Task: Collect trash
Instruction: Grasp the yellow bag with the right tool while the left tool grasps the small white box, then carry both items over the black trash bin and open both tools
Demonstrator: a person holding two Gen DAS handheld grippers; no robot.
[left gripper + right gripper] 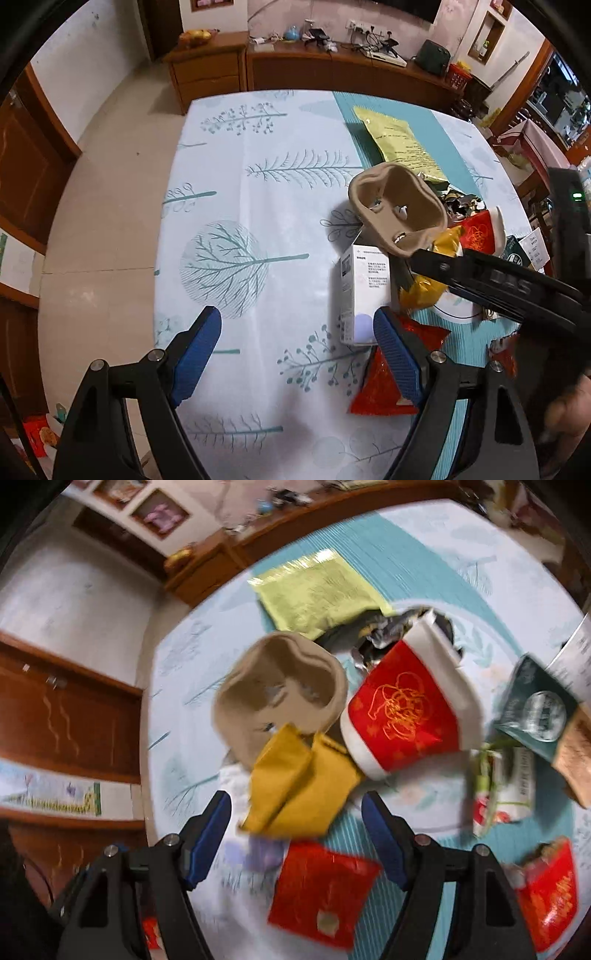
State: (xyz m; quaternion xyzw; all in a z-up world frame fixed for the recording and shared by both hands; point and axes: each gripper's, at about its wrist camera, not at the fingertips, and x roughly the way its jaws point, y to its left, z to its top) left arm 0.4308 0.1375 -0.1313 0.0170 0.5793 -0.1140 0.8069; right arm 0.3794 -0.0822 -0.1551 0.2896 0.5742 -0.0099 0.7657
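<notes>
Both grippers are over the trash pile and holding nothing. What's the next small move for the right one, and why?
Probably ease the right gripper down and forward onto the yellow packet, then close. Its fingers are open and the packet lies directly between them, on top of the pile beside the pulp cup carrier, so nothing seems to block it.

Honestly not much is reading clearly here. The white box (364,291) is showing small printed lines, too tiny to make out. The yellow-green packet (400,147) is carrying fine print too, equally unreadable. Nothing else is legible.
</notes>
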